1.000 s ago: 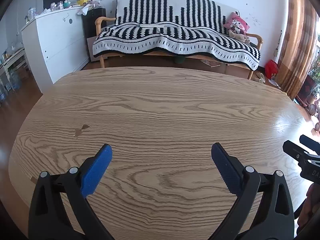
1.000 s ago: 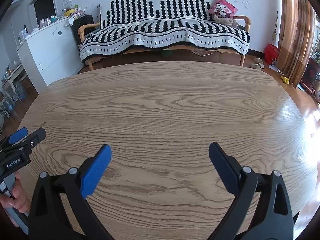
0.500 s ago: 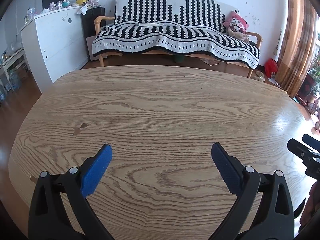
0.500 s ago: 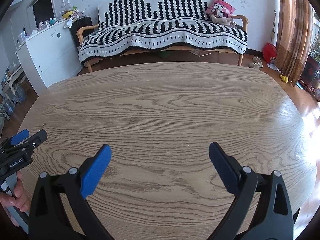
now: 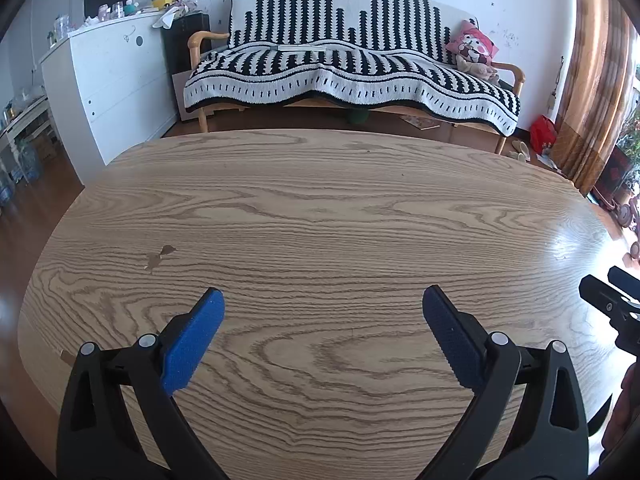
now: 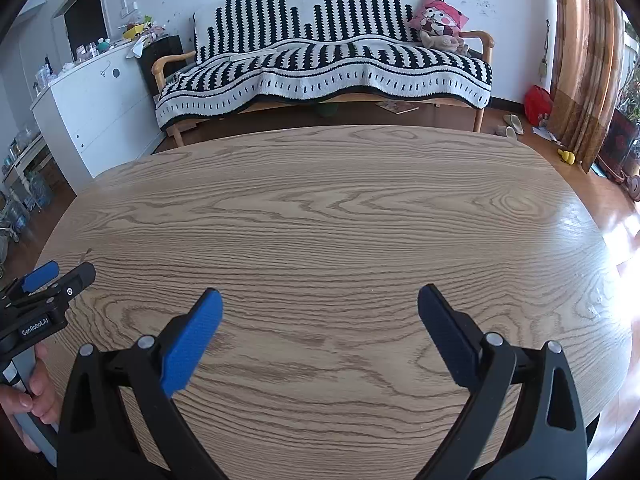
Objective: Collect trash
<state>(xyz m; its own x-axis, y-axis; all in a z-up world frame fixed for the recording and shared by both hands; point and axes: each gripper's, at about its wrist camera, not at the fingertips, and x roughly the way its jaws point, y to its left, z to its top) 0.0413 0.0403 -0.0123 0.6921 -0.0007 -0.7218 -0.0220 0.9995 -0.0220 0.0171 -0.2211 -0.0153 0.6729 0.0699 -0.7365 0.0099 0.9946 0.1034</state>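
Trash is hard to make out on the wooden table [image 5: 320,208]; the only candidate is a small brown scrap or chip [image 5: 160,257], lying flat ahead of the left gripper [image 5: 322,312] and just left of its left finger, well apart from the blue pads [image 5: 192,340]. Whether it is loose litter or a mark in the surface cannot be told.

From the left wrist, the left gripper hangs over the near part of the table with its jaws spread wide and nothing between them. To its far right, at the frame edge, the black tip of the right gripper [image 5: 612,300] shows, too partial there to read. Beyond the far table edge stands a sofa [image 5: 352,68] under a black-and-white striped blanket, a pink cushion [image 5: 472,44] at its right end, and a white cabinet [image 5: 108,80] off to the left.

From the right wrist, the right gripper [image 6: 320,312] is likewise spread wide and empty above bare wood grain. To its left, a hand [image 6: 28,412] grips the grey handle of the left gripper [image 6: 60,274], whose blue-tipped fingers point across the table. The brown scrap is barely visible just past those fingers. A bright glare lies on the table to the right.
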